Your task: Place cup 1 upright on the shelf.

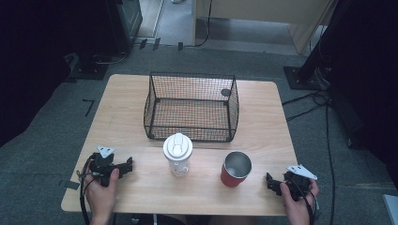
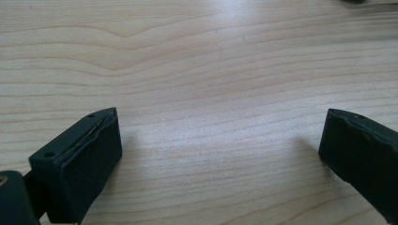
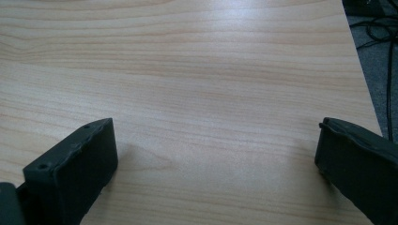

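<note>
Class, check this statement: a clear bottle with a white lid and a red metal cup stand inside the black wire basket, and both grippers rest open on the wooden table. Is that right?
Not quite. In the high view, the clear bottle with a white lid and the red metal cup stand on the wooden table in front of the black wire basket, not inside. Both grippers, left and right, are open.

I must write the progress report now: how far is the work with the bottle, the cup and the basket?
Nothing looks done yet: the wire basket is empty, while the clear bottle and red cup stand on the table in front of it. Nothing is in hand: the left gripper and right gripper rest open near the table's front corners. Any handling of either vessel remains.
</note>
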The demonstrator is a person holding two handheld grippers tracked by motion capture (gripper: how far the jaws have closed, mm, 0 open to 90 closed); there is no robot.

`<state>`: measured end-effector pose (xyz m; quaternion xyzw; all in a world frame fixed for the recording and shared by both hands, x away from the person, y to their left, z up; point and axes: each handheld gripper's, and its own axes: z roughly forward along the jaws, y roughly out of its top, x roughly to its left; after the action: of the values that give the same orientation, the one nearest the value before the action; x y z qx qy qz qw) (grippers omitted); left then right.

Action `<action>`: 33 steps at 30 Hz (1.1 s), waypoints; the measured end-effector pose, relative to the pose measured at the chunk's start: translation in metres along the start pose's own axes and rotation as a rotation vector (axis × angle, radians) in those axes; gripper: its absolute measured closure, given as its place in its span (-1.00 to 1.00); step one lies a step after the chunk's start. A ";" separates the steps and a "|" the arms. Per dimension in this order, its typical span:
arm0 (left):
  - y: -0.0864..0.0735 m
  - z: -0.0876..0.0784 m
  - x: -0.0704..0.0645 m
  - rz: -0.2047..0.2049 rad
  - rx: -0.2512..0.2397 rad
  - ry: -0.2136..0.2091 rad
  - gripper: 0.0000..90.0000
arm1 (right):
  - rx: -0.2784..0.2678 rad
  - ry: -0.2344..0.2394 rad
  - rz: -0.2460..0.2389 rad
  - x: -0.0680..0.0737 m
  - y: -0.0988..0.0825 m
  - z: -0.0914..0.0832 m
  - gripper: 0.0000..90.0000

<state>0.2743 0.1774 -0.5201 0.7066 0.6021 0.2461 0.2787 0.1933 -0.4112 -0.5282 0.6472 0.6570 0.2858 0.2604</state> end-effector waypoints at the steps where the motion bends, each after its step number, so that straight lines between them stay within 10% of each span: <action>1: 0.000 0.000 0.000 0.000 0.000 0.000 -0.99 | 0.006 0.004 -0.001 0.000 0.000 -0.001 -1.00; 33: 0.000 0.000 0.000 0.000 0.000 0.000 -0.99 | -0.091 0.252 -0.152 0.059 0.015 -0.060 -1.00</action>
<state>0.2743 0.1774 -0.5201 0.7066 0.6020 0.2463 0.2786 0.1593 -0.3546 -0.4742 0.5420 0.7181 0.3737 0.2259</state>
